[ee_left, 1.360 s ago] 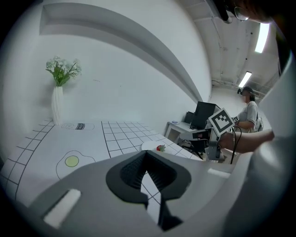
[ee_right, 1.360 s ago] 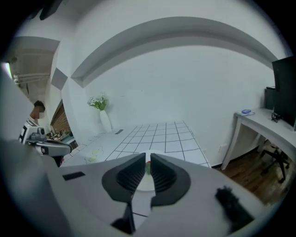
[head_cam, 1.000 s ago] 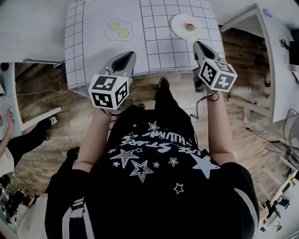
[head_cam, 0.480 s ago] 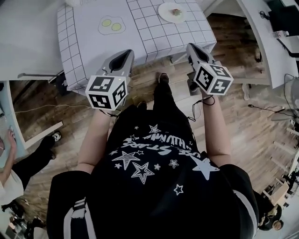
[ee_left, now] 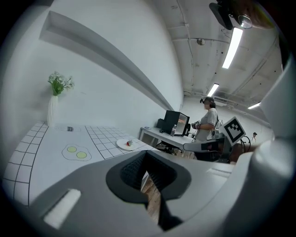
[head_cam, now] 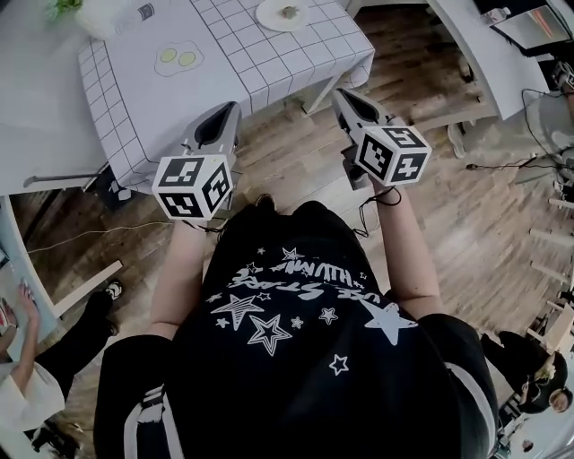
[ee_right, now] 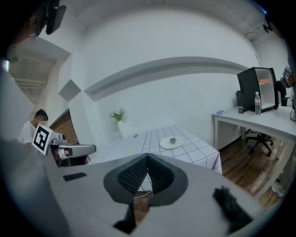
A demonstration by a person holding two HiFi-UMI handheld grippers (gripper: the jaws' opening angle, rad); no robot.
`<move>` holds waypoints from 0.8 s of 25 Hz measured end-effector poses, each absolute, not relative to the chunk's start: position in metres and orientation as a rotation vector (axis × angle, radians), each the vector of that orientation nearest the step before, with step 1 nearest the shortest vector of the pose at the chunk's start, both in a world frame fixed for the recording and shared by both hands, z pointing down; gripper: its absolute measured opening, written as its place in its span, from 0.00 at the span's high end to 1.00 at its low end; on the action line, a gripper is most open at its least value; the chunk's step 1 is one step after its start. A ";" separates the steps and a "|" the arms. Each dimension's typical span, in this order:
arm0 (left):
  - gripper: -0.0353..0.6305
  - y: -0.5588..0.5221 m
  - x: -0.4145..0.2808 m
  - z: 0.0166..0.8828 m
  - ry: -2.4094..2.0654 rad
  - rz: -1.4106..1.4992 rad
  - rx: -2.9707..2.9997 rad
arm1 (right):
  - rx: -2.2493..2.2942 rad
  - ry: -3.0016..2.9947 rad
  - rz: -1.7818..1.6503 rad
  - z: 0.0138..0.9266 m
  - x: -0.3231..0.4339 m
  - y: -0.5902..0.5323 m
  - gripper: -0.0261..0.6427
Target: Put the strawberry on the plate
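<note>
My grey left gripper (head_cam: pixel 232 107) and right gripper (head_cam: pixel 340 92) are closed and empty, well apart from the round white plate (head_cam: pixel 267 17) bearing the red strawberry (head_cam: pixel 289 12)

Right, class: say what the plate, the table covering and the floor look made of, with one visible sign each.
Plate: ceramic or plastic, perhaps; smooth, plain white.
Table covering: likely cloth; matte, gridded, hangs over the edge.
Floor: wood or wood-look planks; brown, seams show.
</note>
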State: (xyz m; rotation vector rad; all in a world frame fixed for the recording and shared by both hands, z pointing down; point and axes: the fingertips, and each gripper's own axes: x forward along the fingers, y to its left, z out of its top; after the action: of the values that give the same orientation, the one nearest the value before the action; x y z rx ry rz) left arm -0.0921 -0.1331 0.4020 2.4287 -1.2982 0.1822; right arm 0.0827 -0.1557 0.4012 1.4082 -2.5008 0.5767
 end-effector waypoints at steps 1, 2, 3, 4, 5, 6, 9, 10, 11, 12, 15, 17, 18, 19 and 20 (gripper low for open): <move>0.93 -0.131 -0.090 0.399 -1.307 0.178 2.432 | 1.401 -2.514 0.564 0.396 0.083 -0.153 0.94; 0.93 -0.129 -0.088 0.395 -1.315 0.175 2.435 | 1.395 -2.527 0.553 0.391 0.084 -0.150 0.94; 0.93 -0.126 -0.085 0.392 -1.324 0.173 2.437 | 1.390 -2.539 0.543 0.386 0.086 -0.147 0.94; 0.93 -0.122 -0.082 0.389 -1.333 0.170 2.437 | 1.382 -2.551 0.536 0.382 0.087 -0.143 0.94; 0.93 -0.117 -0.079 0.386 -1.341 0.168 2.435 | 1.371 -2.562 0.531 0.379 0.087 -0.138 0.94; 0.93 -0.112 -0.075 0.384 -1.347 0.168 2.434 | 1.358 -2.574 0.528 0.376 0.087 -0.132 0.94; 0.93 -0.089 -0.063 0.378 -1.347 0.179 2.441 | 1.307 -2.610 0.520 0.372 0.085 -0.106 0.94; 0.93 -0.080 -0.059 0.377 -1.350 0.183 2.444 | 1.288 -2.619 0.515 0.371 0.084 -0.096 0.94; 0.93 -0.072 -0.056 0.375 -1.355 0.183 2.446 | 1.270 -2.625 0.510 0.371 0.084 -0.088 0.94; 0.93 -0.064 -0.053 0.373 -1.360 0.182 2.444 | 1.255 -2.629 0.506 0.370 0.084 -0.081 0.94; 0.93 -0.043 -0.044 0.363 -1.368 0.187 2.439 | 1.227 -2.636 0.507 0.364 0.087 -0.060 0.94; 0.94 -0.028 -0.038 0.357 -1.373 0.198 2.441 | 1.210 -2.645 0.504 0.357 0.091 -0.045 0.94; 0.93 -0.020 -0.037 0.356 -1.379 0.197 2.442 | 1.199 -2.649 0.498 0.356 0.091 -0.036 0.94; 0.93 -0.010 -0.036 0.357 -1.387 0.192 2.442 | 1.188 -2.652 0.490 0.358 0.092 -0.027 0.94; 0.93 0.001 -0.036 0.358 -1.397 0.184 2.442 | 1.176 -2.653 0.484 0.361 0.091 -0.016 0.94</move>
State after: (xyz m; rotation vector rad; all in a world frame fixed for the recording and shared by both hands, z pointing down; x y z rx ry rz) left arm -0.0358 0.0007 0.3584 2.4418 -1.3973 0.1838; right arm 0.0911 -0.0165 0.3610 1.1764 -2.6532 0.4843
